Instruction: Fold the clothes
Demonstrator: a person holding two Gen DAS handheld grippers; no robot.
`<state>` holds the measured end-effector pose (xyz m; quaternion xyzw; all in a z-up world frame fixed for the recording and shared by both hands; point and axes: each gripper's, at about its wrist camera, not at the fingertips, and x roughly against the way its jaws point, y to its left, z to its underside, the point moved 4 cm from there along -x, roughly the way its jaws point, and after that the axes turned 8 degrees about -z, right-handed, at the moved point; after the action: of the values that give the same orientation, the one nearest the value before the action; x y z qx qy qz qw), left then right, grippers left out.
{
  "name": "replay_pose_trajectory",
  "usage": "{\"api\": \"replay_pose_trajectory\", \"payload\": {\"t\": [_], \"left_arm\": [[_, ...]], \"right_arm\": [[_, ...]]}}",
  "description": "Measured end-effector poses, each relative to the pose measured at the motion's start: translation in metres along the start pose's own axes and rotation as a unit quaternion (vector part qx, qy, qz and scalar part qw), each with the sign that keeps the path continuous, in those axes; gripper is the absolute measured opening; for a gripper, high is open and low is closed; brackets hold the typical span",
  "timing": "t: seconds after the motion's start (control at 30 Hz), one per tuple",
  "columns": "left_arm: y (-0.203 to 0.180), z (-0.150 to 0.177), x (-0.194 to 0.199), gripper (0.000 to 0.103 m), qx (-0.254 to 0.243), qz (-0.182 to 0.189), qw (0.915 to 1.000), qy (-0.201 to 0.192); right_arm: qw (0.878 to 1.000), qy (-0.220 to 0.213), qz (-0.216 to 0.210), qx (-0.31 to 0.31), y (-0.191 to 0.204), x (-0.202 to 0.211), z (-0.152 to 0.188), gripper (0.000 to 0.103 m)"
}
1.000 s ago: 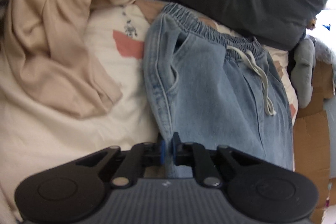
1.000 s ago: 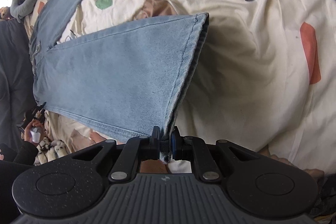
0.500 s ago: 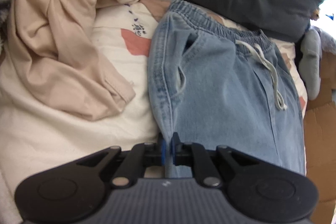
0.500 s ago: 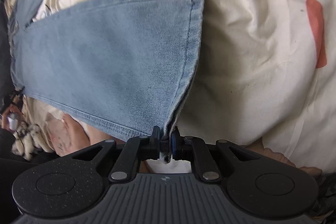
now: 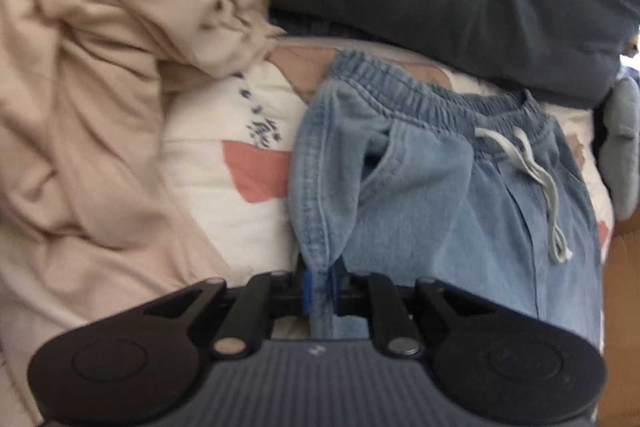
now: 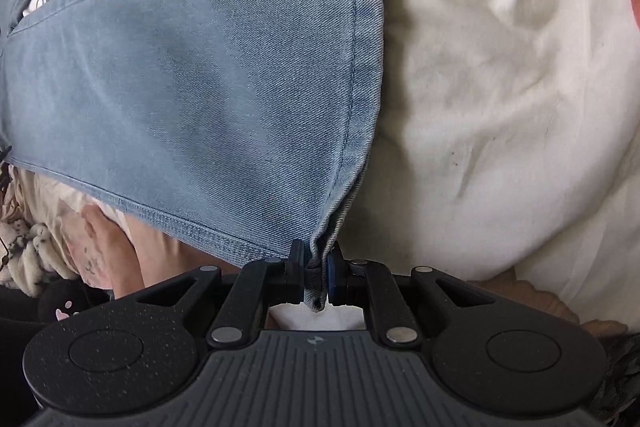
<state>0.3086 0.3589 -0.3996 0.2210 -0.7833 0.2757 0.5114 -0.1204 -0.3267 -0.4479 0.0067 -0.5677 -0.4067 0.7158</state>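
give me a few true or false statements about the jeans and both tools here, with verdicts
1. The right tool grips a corner of the jeans' leg hem. True.
2. The jeans have a white drawstring at the waistband. True.
3. The left tool has nothing between its fingers. False: the jeans' side seam sits between them as they open.
4. The jeans are black. False: light blue denim.
5. A beige garment lies beside the jeans. True.
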Motion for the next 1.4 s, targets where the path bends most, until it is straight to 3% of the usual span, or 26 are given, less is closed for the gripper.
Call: {"api": "replay_pose_trajectory", "payload": {"t": [0.13, 0.27, 0.37, 0.5, 0.6, 0.77, 0.9, 1.17, 1.23, 1.27, 1.3, 1.4], "left_arm": [[-0.009, 0.001, 0.011, 0.024, -0.03, -0.058, 0.9977, -0.018], [-0.014, 0.003, 0.032, 0.024, -0.051, -0.086, 0.9947, -0.024], [-0.019, 0.006, 0.058, 0.025, -0.061, -0.078, 0.9948, -0.024], [-0.032, 0.001, 0.089, 0.035, -0.079, -0.062, 0.9944, -0.035], [-0.045, -0.001, 0.104, 0.04, -0.095, -0.056, 0.9929, -0.044], [-0.073, -0.001, 0.103, 0.04, -0.124, -0.035, 0.9907, -0.043], [-0.098, 0.003, 0.091, 0.04, -0.162, -0.024, 0.986, -0.033], [-0.126, 0.016, 0.049, 0.037, -0.199, -0.01, 0.9797, -0.015], [-0.128, 0.02, 0.039, 0.037, -0.202, -0.006, 0.9793, -0.011], [-0.129, 0.022, 0.035, 0.037, -0.201, -0.002, 0.9795, -0.009], [-0.13, 0.024, 0.032, 0.037, -0.201, 0.002, 0.9796, -0.006], [-0.129, 0.025, 0.019, 0.037, -0.184, 0.022, 0.9826, 0.008]], "right_arm": [[1.0, -0.011, -0.019, 0.003, -0.01, 0.004, 0.003, 0.008], [0.998, -0.016, -0.025, 0.051, -0.012, 0.003, 0.007, 0.016], [0.998, -0.042, -0.013, 0.046, -0.027, 0.017, 0.007, 0.025], [0.994, -0.078, -0.042, 0.06, -0.035, 0.044, 0.002, 0.031], [0.989, -0.12, -0.062, 0.063, -0.039, 0.063, -0.013, 0.045], [0.978, -0.182, -0.071, 0.071, -0.046, 0.074, -0.047, 0.056], [0.972, -0.221, -0.039, 0.073, -0.036, 0.071, -0.066, 0.062], [0.968, -0.24, 0.001, 0.073, -0.027, 0.049, -0.093, 0.058], [0.968, -0.238, 0.013, 0.082, -0.025, 0.045, -0.096, 0.039], [0.968, -0.236, 0.019, 0.088, -0.024, 0.044, -0.097, 0.02], [0.967, -0.236, 0.025, 0.093, -0.022, 0.043, -0.098, 0.014], [0.964, -0.251, 0.037, 0.083, -0.02, 0.05, -0.093, 0.011]]}}
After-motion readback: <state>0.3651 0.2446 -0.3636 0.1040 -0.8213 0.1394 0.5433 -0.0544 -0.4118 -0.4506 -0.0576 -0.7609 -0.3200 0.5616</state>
